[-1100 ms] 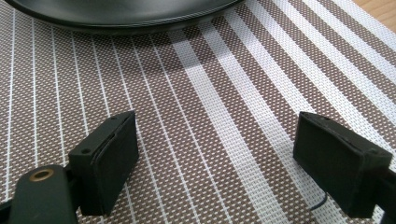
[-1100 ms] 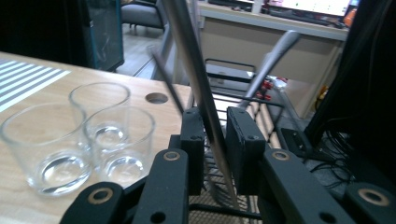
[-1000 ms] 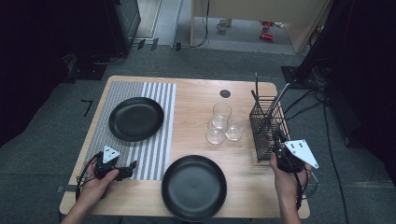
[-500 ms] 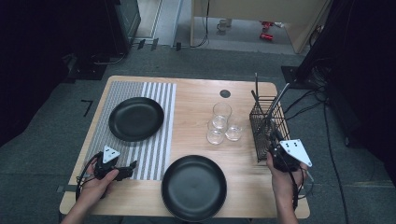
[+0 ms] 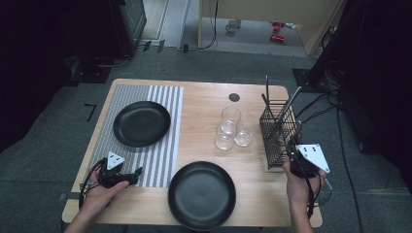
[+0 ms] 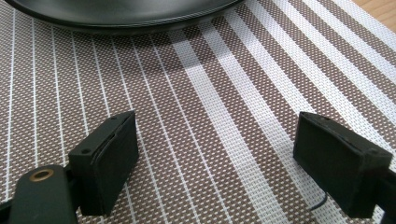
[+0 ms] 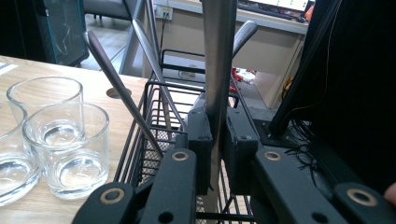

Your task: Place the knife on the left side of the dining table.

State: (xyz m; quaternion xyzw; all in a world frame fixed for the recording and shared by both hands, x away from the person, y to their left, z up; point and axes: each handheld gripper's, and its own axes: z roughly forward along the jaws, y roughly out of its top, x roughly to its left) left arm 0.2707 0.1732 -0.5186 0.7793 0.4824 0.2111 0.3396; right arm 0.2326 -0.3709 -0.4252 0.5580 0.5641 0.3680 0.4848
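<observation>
Wooden table (image 5: 204,111), dark room; right gripper (image 7: 215,140) just clenching onto flat utensil handle (image 7: 217,56) in wire caddy (image 5: 277,131); left gripper (image 6: 224,154) released over striped mat (image 6: 224,93), left of caddy.

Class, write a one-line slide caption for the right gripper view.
Right claw clamps a flat metal utensil handle standing in the wire caddy, with three glasses beside it on the table.

Left claw (image 6: 212,154) gapes over striped placemat (image 6: 224,107).

The flat steel utensil (image 7: 218,60) runs off the right gripper view's top edge, its end unseen.
</observation>
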